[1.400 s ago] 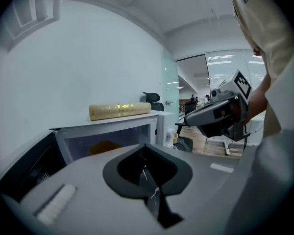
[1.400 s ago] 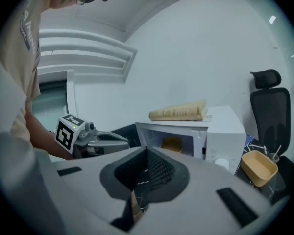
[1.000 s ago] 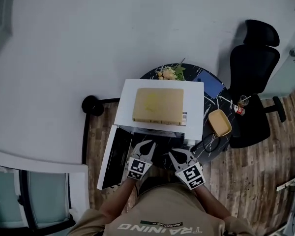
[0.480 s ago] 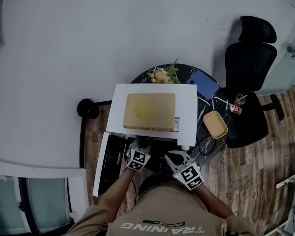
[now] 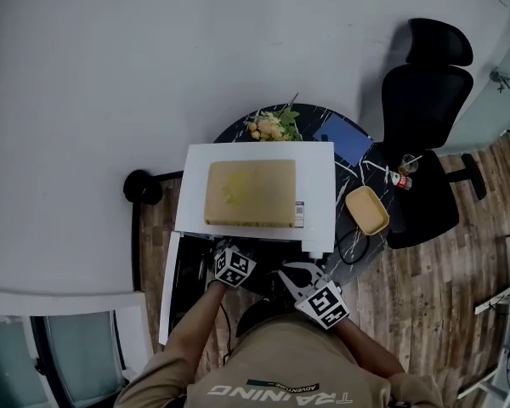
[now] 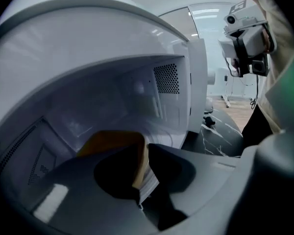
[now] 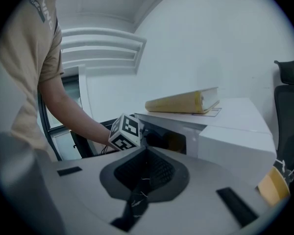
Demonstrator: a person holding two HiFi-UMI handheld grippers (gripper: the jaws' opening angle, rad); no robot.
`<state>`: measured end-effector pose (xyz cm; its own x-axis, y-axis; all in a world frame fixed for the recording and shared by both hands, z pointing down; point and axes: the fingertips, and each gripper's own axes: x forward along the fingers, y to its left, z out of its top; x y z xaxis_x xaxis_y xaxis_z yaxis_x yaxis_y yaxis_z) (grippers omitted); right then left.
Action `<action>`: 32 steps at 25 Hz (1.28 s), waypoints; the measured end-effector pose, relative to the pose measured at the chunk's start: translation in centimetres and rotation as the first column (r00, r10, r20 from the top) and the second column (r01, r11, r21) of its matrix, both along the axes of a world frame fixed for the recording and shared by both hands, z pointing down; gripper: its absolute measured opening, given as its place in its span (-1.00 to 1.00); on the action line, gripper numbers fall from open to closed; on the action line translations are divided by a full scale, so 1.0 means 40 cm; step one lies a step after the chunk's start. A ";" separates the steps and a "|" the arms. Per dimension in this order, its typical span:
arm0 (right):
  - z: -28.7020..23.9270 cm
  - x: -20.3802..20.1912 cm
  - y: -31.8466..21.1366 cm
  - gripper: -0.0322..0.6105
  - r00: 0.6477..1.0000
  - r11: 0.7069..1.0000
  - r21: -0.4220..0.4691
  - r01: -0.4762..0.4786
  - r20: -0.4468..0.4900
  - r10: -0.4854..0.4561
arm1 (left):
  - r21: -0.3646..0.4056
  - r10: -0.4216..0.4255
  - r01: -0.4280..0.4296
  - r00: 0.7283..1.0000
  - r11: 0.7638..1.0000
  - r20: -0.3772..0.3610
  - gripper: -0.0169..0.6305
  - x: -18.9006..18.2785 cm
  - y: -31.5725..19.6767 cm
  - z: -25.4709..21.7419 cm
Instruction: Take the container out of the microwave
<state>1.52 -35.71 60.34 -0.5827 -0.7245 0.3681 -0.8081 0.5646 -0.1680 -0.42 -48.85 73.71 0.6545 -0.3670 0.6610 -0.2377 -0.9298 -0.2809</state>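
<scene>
The white microwave [image 5: 319, 194] stands with its door [image 5: 177, 287] swung open to the left. In the left gripper view an orange-yellow container [image 6: 112, 143] sits inside the cavity. My left gripper [image 6: 146, 168] is reached into the cavity and shut on the container's near wall, one jaw inside it and one outside. From above only its marker cube [image 5: 235, 267] shows at the microwave's mouth. My right gripper [image 5: 291, 274] hangs just outside the opening, shut with nothing in it [image 7: 137, 199]. From there the microwave [image 7: 235, 146] and the left cube [image 7: 125, 132] are in sight.
A thick yellow book [image 5: 249, 193] lies on top of the microwave. On the round dark table [image 5: 357, 245] at the right sit a second yellow container [image 5: 367, 210], a small bottle [image 5: 399, 180] and a plant [image 5: 270, 126]. A black office chair [image 5: 425, 126] stands beyond.
My left gripper has gone forward from in front of the open microwave into its cavity and closed on the container. The right gripper has stayed outside, in front.
</scene>
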 end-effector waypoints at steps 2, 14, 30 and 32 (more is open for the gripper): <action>0.005 0.001 0.003 -0.88 1.000 1.000 -0.006 -0.004 0.000 0.004 | 0.007 0.012 -0.012 1.000 1.000 0.026 -0.78 0.002 -0.003 0.010; 0.012 0.022 0.020 -0.87 0.999 0.998 -0.023 -0.052 0.000 0.052 | -0.026 0.010 -0.008 0.995 1.000 0.098 -0.82 -0.009 -0.013 0.051; 0.038 -0.029 0.059 -0.87 0.998 0.999 -0.045 0.007 0.061 -0.004 | -0.006 -0.002 0.002 0.993 1.000 0.122 -0.86 -0.090 0.169 0.012; 0.051 -0.027 0.063 -0.88 0.998 0.999 -0.049 0.017 0.059 -0.014 | -0.010 -0.014 0.015 0.993 1.000 0.114 -0.86 -0.101 0.203 -0.002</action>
<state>0.43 -33.20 62.38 -0.6153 -0.6971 0.3681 -0.7873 0.5666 -0.2432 -4.47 -40.75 73.64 0.5694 -0.3683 0.7349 -0.2178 -0.9296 -0.2972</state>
